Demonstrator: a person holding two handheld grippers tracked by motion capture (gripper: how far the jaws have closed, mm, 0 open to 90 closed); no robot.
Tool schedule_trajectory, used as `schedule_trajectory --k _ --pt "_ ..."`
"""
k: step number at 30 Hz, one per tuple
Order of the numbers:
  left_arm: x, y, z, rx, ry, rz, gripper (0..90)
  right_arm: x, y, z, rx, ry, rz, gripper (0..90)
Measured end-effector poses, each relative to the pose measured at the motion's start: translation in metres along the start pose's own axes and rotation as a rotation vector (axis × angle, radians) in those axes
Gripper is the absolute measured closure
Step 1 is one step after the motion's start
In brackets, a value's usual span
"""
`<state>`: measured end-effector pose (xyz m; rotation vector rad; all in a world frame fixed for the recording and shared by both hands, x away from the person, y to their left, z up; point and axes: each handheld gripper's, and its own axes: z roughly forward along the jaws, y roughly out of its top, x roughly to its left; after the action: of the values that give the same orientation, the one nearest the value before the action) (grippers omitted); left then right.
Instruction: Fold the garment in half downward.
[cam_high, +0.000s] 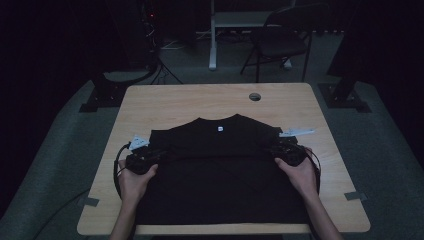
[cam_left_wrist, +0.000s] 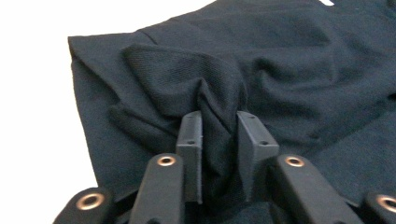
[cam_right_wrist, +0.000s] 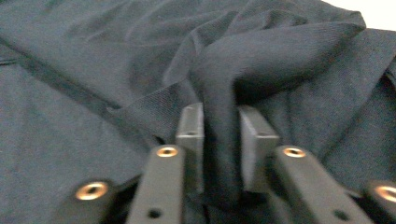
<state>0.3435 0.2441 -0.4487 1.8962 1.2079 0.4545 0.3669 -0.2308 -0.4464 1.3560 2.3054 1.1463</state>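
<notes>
A dim lab or studio space is suggested. A wooden table (cam_high: 220, 102) is set on grey carpet (cam_high: 60, 150), with black stands (cam_high: 102, 92), trailing cables (cam_high: 165, 45) and a folding chair (cam_high: 282, 42) seen behind.

No legible text anywhere. The small white neck label (cam_high: 220, 129) inside the collar of the black cotton T-shirt (cam_high: 220, 175) possibly carries print, too small to read.

One black T-shirt (cam_high: 220, 165), one table (cam_high: 200, 100), two claws, one folding chair (cam_high: 280, 42)

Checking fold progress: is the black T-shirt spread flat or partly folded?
Partly folded. The black T-shirt has both sleeves tucked inward, giving straight side edges, and a crease runs across its chest on the wooden table.
</notes>
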Motion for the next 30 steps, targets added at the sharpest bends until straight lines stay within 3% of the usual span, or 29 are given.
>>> schedule_trajectory --k 4,7,13,17,23,30 --pt "-0.002 -0.002 -0.001 -0.004 -0.029 0.033 59.0 0.000 -0.002 -0.007 -0.010 0.022 0.001 59.1" --pt "-0.006 -0.002 -0.001 0.000 -0.025 0.064 54.3 0.001 -0.002 -0.016 -0.021 0.028 -0.017 56.4" --pt "-0.006 -0.003 -0.001 0.003 -0.057 0.048 43.3 -0.004 0.003 -0.044 -0.086 0.040 -0.018 53.4" --pt "-0.006 -0.003 0.000 0.002 -0.071 0.036 37.3 -0.011 0.015 -0.053 -0.120 0.025 -0.015 53.1" --pt "-0.007 -0.002 0.001 0.005 -0.081 0.030 31.8 -0.023 0.036 -0.042 -0.127 -0.003 -0.025 56.2" --pt "-0.007 -0.003 0.002 0.001 -0.104 0.007 26.4 -0.037 0.054 -0.018 -0.106 -0.036 0.005 61.1"
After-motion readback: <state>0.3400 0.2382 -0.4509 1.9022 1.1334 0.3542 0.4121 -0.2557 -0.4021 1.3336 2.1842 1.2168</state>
